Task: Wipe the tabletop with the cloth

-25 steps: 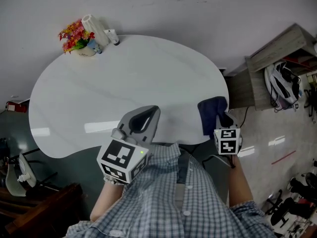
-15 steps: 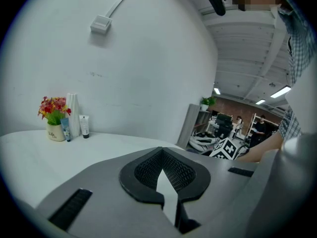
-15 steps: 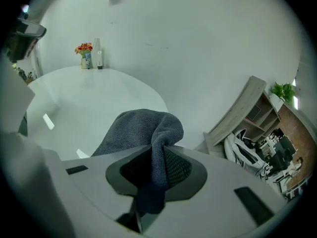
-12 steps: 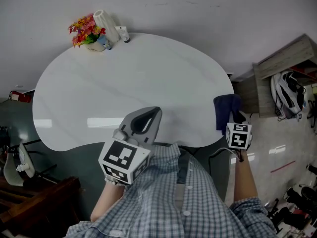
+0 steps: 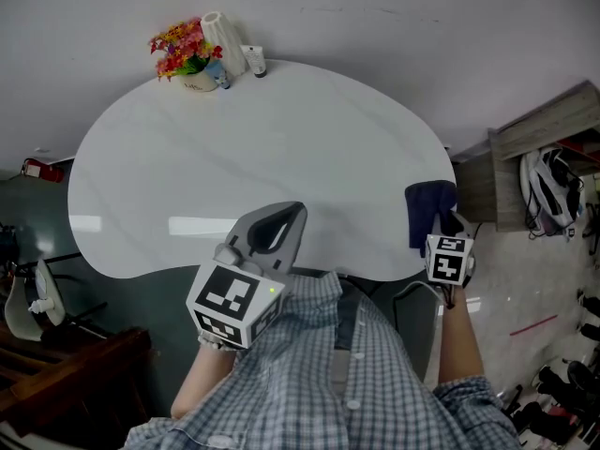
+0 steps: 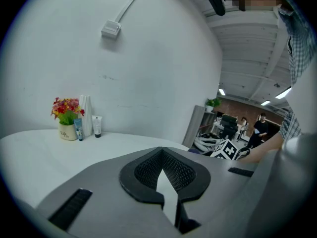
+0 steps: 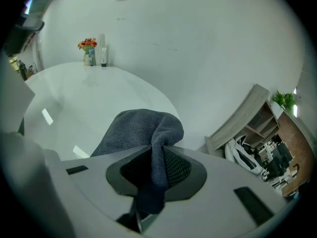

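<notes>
Cloth (image 5: pixel 428 210) clamped in right gripper (image 5: pixel 439 229) at the right edge of the table (image 5: pixel 234 148)

Right gripper – jaws clenched on a fold of the dark blue cloth (image 7: pixel 142 132); in the right gripper view the rest of the fabric bunches up past the jaws and drapes forward toward the white tabletop (image 7: pixel 89 95). Whether the cloth touches the surface cannot be told. Left gripper (image 5: pixel 273 225) – jaws drawn together with nothing between them, as the left gripper view shows (image 6: pixel 164 181); it is held over the near edge of the table, close to the person's checked shirt (image 5: pixel 328 373). At the far edge, well apart from both grippers, stand a flower pot (image 5: pixel 190 58), a white roll (image 5: pixel 222 32) and a small tube (image 5: pixel 254 60), all close together against the wall (image 5: pixel 394 17).
</notes>
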The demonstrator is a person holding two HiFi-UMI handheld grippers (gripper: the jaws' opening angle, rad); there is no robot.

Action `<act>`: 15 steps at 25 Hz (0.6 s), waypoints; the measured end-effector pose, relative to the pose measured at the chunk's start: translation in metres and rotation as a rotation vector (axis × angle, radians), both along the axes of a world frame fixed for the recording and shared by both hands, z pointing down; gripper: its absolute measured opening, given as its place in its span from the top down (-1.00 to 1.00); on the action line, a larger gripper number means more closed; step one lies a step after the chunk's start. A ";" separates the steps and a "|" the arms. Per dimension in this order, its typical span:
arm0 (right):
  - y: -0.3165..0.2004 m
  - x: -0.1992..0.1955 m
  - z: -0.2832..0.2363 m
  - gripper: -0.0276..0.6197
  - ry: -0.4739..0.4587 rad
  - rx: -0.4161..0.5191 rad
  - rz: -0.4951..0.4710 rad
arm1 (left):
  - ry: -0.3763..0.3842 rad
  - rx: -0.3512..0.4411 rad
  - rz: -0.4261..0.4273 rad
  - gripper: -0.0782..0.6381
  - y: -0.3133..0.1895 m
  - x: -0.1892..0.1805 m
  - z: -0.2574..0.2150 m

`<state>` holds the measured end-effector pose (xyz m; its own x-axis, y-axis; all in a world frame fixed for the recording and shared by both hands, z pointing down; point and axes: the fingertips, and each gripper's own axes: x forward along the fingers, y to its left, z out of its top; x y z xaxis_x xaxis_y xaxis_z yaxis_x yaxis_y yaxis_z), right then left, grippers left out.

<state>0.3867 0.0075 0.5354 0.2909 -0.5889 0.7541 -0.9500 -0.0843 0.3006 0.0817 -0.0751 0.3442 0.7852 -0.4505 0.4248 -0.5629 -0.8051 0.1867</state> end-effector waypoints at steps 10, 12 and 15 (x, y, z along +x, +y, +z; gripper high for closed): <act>-0.042 -0.060 -0.003 0.72 -0.010 0.015 -0.109 | -0.005 -0.014 -0.058 0.76 -0.007 -0.036 -0.001; -0.052 -0.076 -0.003 0.72 -0.026 0.022 -0.134 | -0.008 -0.016 -0.069 0.76 -0.008 -0.044 0.000; -0.066 -0.102 -0.004 0.72 -0.043 0.033 -0.183 | -0.013 -0.014 -0.082 0.76 -0.009 -0.056 0.001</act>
